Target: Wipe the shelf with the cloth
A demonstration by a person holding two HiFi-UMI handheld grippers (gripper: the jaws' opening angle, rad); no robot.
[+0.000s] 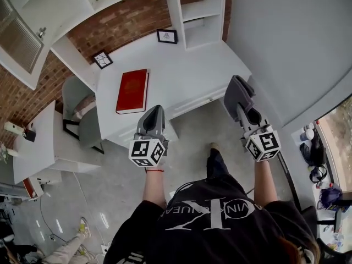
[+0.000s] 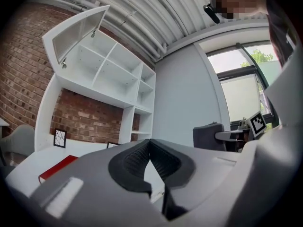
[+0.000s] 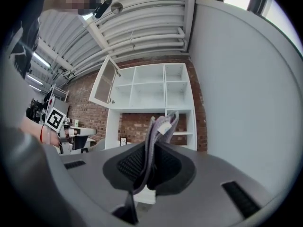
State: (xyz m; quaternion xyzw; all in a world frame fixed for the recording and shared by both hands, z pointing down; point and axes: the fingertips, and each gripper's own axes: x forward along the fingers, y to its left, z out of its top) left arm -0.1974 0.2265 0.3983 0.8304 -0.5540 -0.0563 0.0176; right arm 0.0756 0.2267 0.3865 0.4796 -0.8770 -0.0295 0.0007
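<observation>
My right gripper (image 1: 240,104) is shut on a grey cloth (image 1: 236,94), held above the floor in front of the desk's right end. In the right gripper view the cloth (image 3: 158,126) sticks up from between the pads, a white tag at its top. The white shelf unit (image 1: 201,15) stands at the back of the white desk (image 1: 181,70), ahead of the right gripper (image 3: 153,144). My left gripper (image 1: 154,114) hovers at the desk's front edge. Its pads meet at the tip with nothing between them (image 2: 150,142).
A red book (image 1: 132,91) lies on the desk's left part. Two small framed pictures (image 1: 166,36) (image 1: 102,59) lean on the brick wall. A grey chair (image 1: 77,109) stands left of the desk. An upper cabinet door (image 2: 78,32) hangs open. A grey wall (image 1: 297,32) runs along the right.
</observation>
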